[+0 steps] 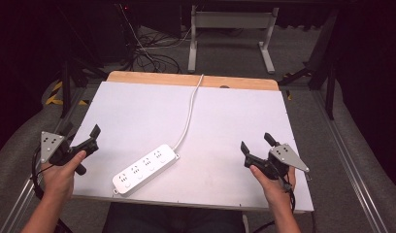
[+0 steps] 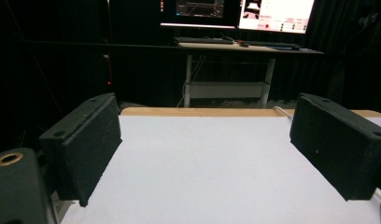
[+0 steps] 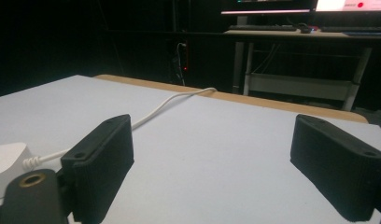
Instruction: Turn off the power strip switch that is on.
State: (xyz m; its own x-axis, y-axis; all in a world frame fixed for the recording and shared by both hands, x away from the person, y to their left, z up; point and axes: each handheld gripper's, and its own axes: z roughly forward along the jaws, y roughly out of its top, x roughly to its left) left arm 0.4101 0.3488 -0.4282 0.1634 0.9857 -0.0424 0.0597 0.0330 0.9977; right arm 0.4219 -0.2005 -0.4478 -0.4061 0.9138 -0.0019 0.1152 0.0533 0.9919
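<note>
A white power strip (image 1: 145,170) lies slantwise on the white tabletop (image 1: 235,116), near the front edge and between the two hands. Its white cable (image 1: 189,114) runs off over the far edge. My left gripper (image 1: 82,130) is held over the table's left edge, to the left of the strip, with its jaws wide apart and nothing between them (image 2: 207,154). My right gripper (image 1: 255,142) hovers at the front right, open too and holding nothing (image 3: 212,163). In the right gripper view the power strip's end (image 3: 6,163) and the cable (image 3: 165,105) lie to the left of the jaws.
A strip of bare wood (image 1: 191,80) runs along the table's far edge. Beyond it stands a white desk frame (image 1: 230,22), with tangled cables (image 1: 152,53) on the floor. A desk with monitors and a keyboard (image 2: 205,41) stands in the dark background.
</note>
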